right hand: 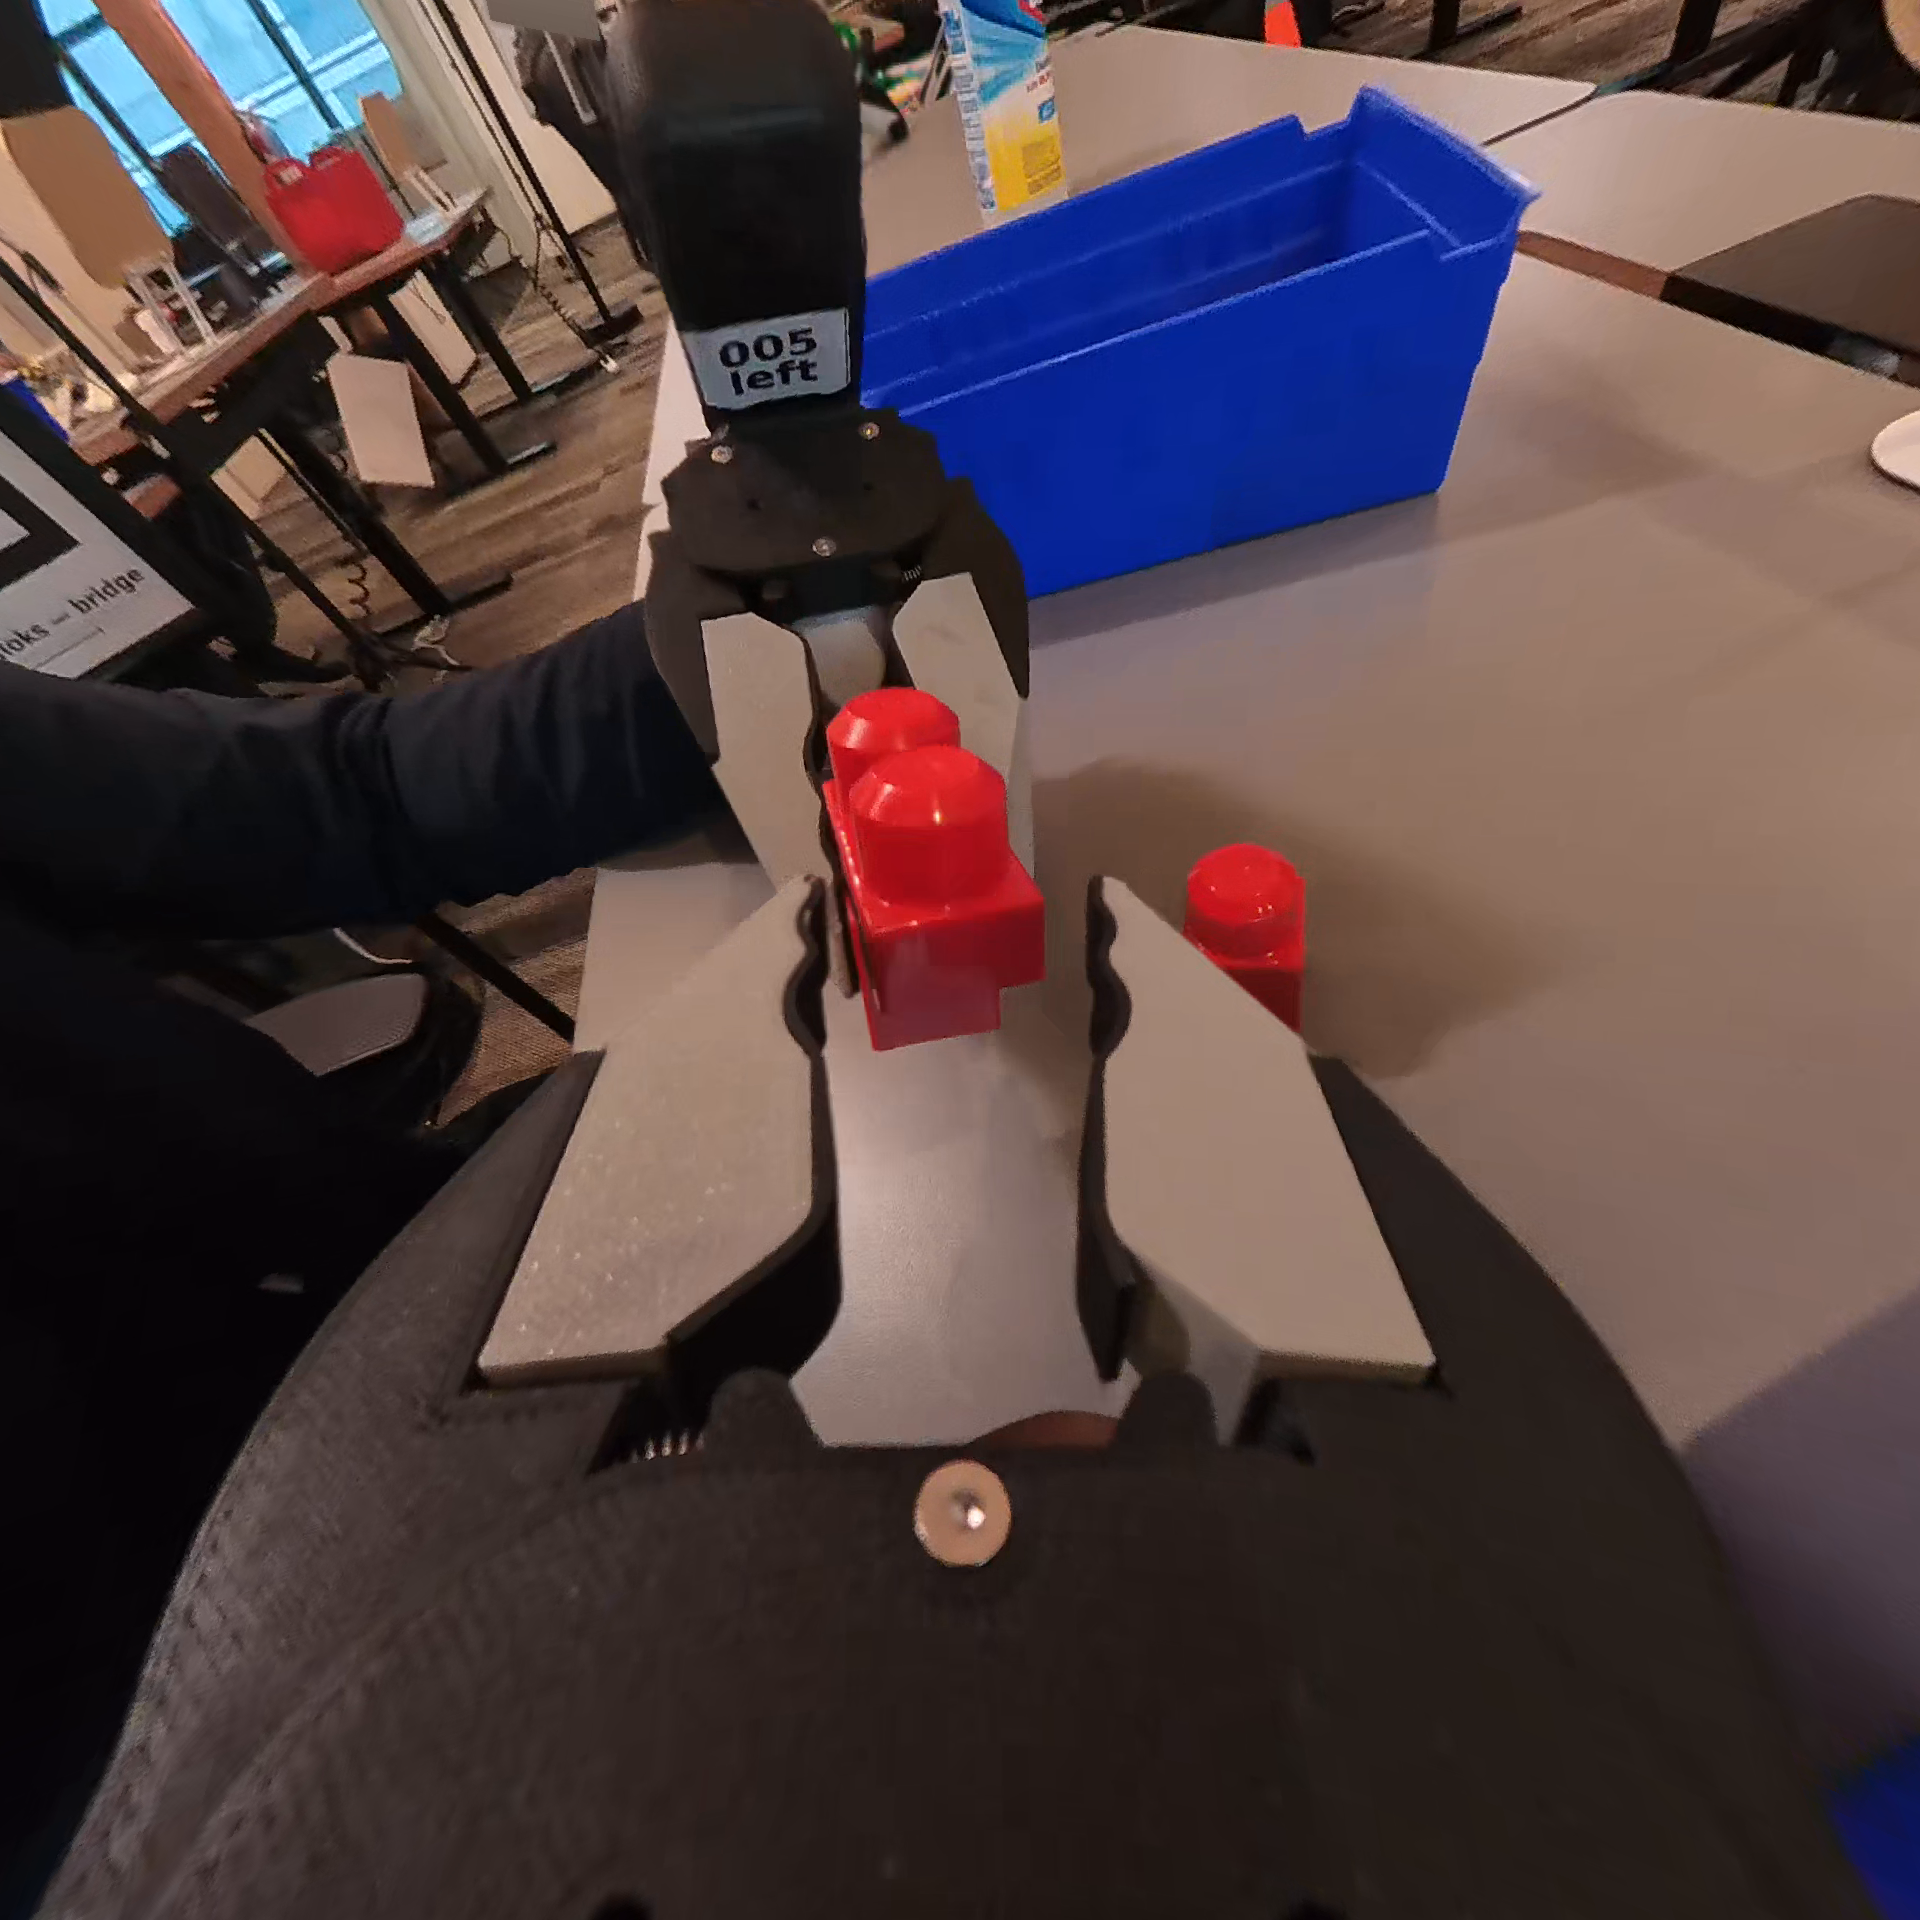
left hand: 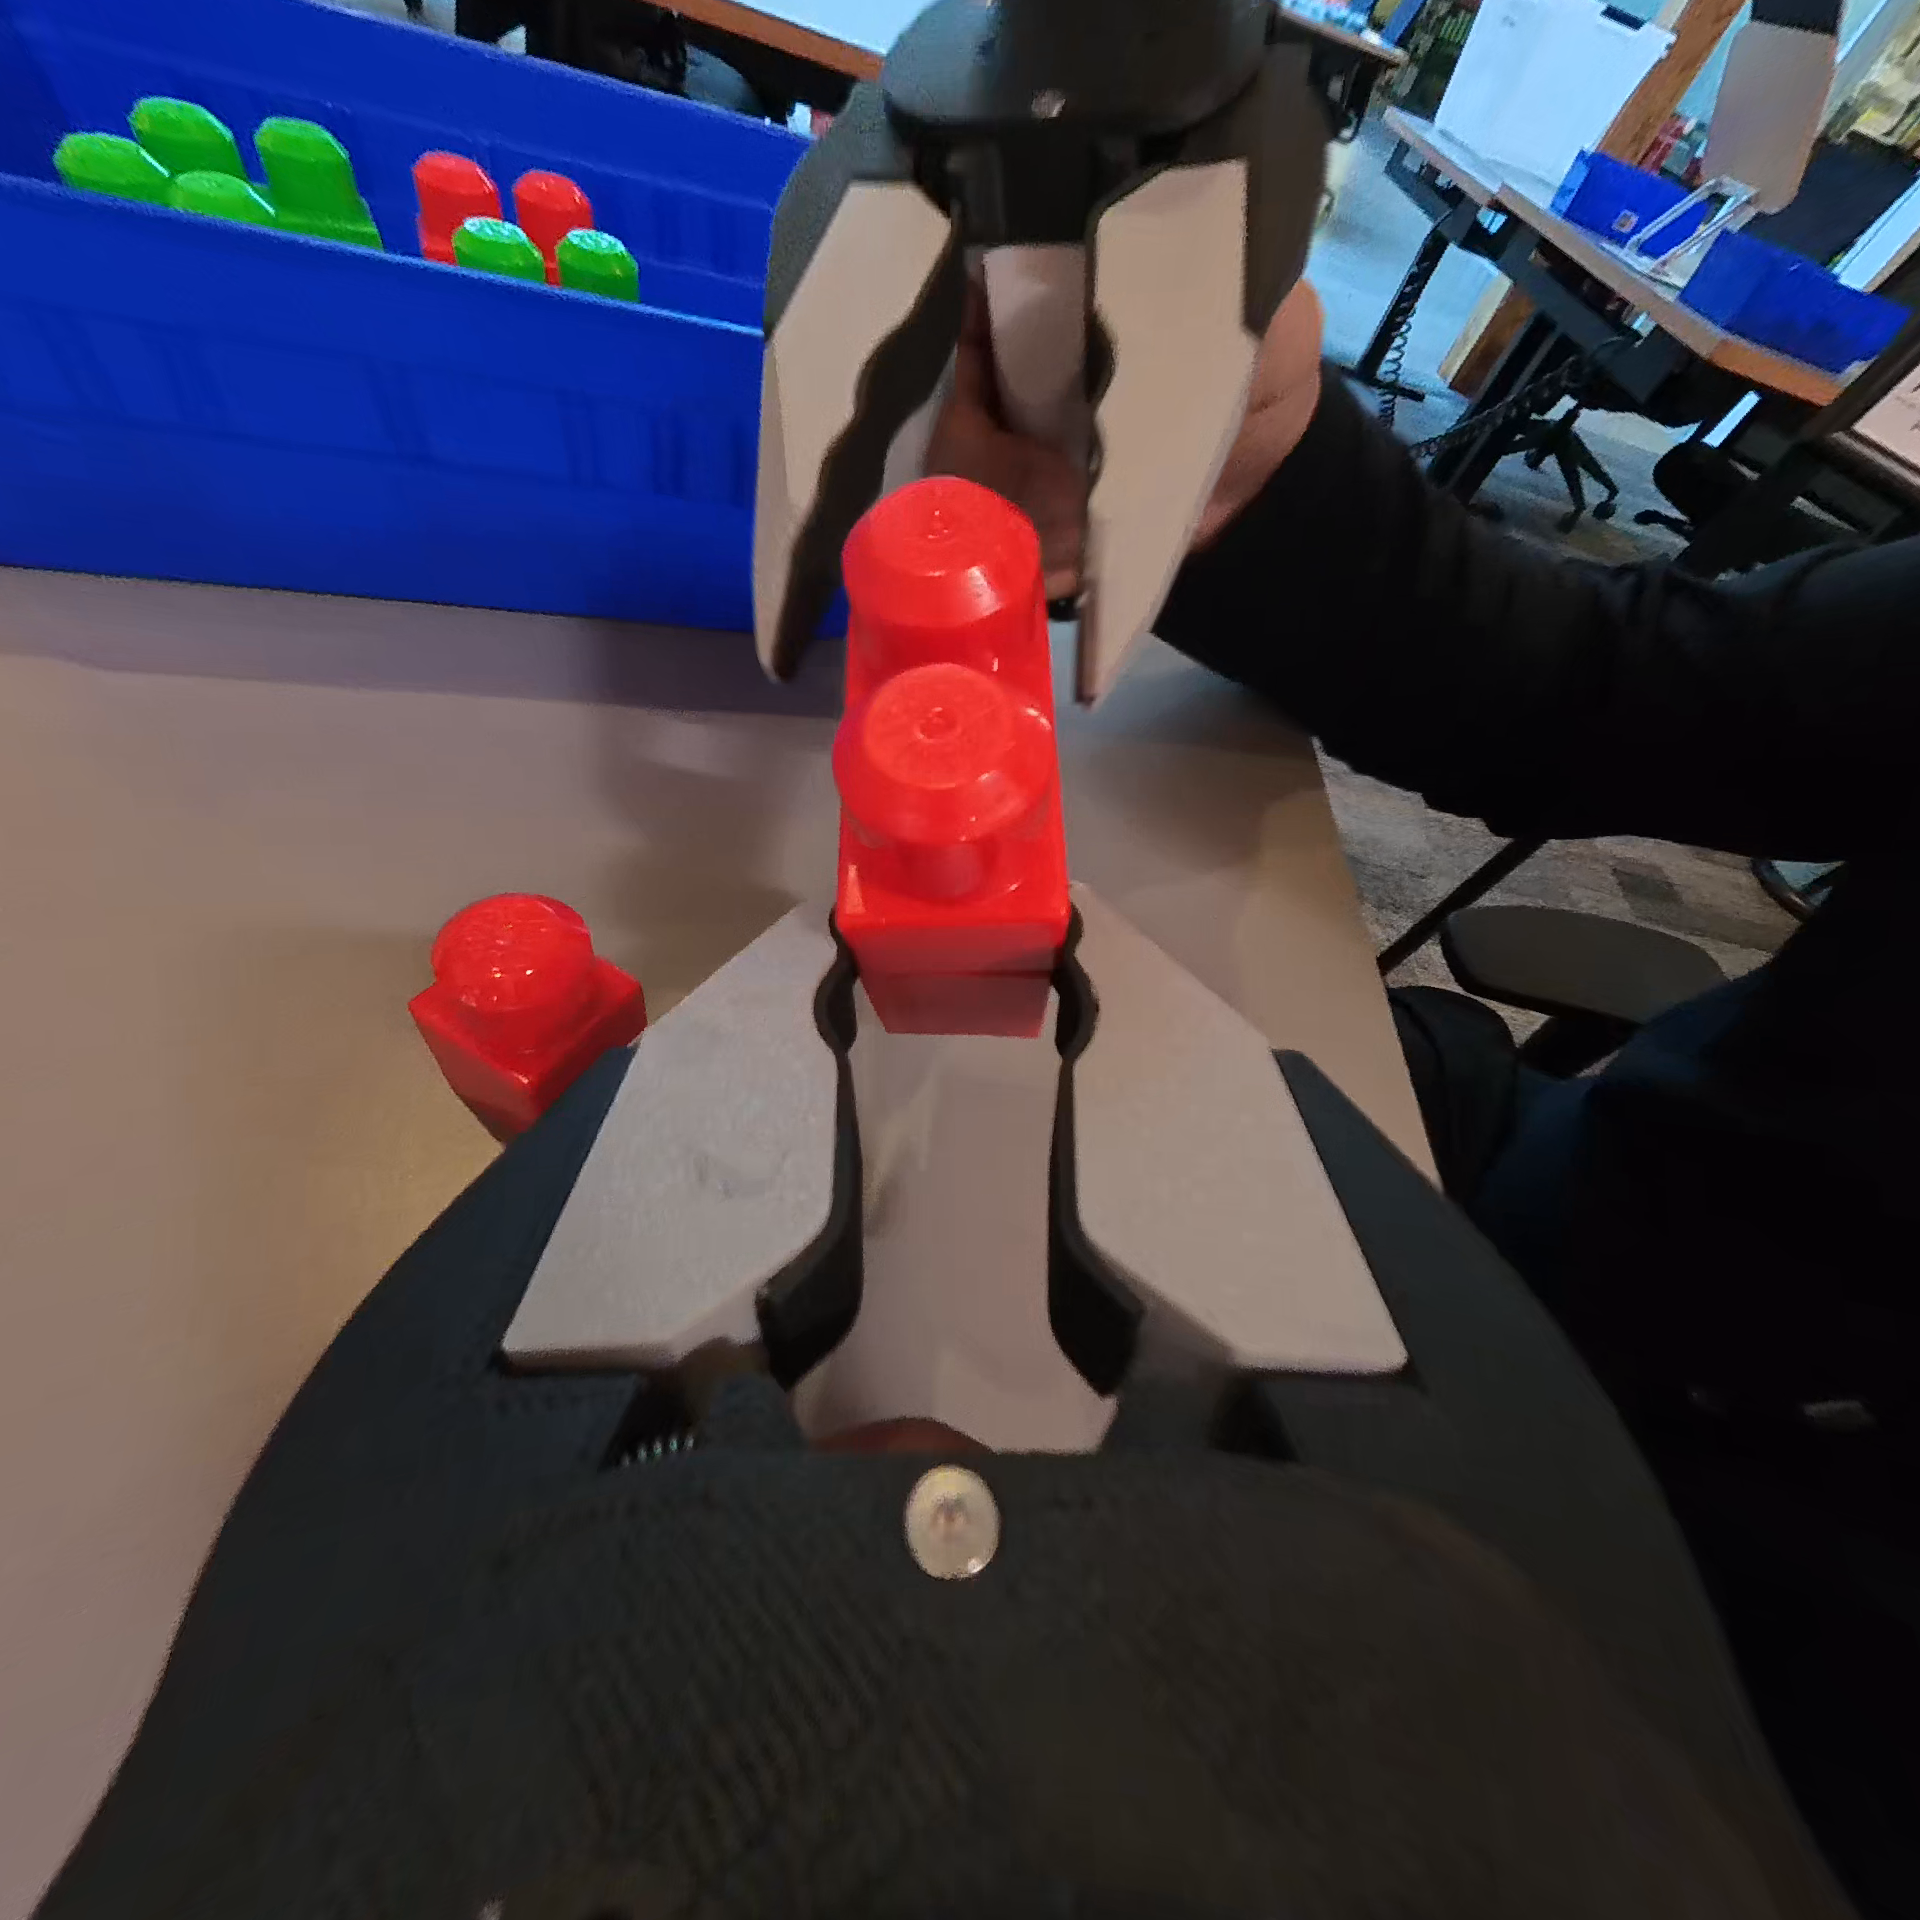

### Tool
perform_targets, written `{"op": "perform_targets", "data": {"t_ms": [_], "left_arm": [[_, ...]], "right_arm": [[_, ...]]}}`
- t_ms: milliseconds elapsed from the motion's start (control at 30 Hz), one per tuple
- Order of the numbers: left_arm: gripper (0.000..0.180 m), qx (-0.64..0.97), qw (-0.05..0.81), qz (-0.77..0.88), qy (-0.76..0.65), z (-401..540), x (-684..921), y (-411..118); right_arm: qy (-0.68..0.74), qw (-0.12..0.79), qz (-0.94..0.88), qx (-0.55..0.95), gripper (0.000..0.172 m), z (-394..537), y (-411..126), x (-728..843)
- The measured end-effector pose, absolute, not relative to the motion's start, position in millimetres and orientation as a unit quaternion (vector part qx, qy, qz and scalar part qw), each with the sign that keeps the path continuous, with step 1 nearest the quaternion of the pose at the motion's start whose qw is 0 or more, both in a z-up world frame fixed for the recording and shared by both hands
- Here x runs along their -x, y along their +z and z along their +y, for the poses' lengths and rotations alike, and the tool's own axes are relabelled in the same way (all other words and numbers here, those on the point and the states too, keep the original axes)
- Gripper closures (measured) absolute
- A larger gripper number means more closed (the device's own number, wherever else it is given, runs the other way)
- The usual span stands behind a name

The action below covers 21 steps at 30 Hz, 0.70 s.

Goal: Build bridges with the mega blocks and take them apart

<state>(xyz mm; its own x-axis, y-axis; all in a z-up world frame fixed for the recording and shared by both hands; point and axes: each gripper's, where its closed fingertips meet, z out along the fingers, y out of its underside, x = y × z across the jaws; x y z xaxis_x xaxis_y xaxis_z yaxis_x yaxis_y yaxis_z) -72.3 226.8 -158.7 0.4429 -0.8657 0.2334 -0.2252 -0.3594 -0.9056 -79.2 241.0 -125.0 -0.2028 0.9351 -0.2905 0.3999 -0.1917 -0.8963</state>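
Note:
A red two-stud block (left hand: 951,790) is held above the grey table (left hand: 208,831), with a smaller red piece showing under its end. My left gripper (left hand: 956,935) is shut on its near end, both pads pressed on its sides. It also shows in the right wrist view (right hand: 894,748), clamped on the far end of the block (right hand: 935,914). My right gripper (right hand: 956,904) is open. Its fingers stand either side of the block, with a clear gap at the right pad. In the left wrist view it (left hand: 930,675) straddles the far end.
A single red block (left hand: 525,1008) stands on the table beside my grippers; it also shows in the right wrist view (right hand: 1247,925). A blue bin (left hand: 364,416) behind holds green and red blocks (left hand: 260,177). The table edge lies by the person's sleeve (right hand: 312,790). A bottle (right hand: 1003,104) stands behind the bin. The grippers are tip to tip, or close to it.

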Motion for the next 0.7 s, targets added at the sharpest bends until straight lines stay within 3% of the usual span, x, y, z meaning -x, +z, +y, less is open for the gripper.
{"op": "perform_targets", "data": {"t_ms": [67, 700], "left_arm": [[0.146, 0.733, 0.428, 0.370, -0.376, 226.8, 71.5, -157.6], [0.141, 0.767, 0.383, 0.395, -0.331, 227.3, 67.7, -189.6]], "right_arm": [[0.522, 0.246, -0.585, 0.570, 0.137, 236.7, -128.4, 80.8], [0.368, 0.176, -0.712, 0.571, 0.140, 228.0, -138.2, 94.3]]}}
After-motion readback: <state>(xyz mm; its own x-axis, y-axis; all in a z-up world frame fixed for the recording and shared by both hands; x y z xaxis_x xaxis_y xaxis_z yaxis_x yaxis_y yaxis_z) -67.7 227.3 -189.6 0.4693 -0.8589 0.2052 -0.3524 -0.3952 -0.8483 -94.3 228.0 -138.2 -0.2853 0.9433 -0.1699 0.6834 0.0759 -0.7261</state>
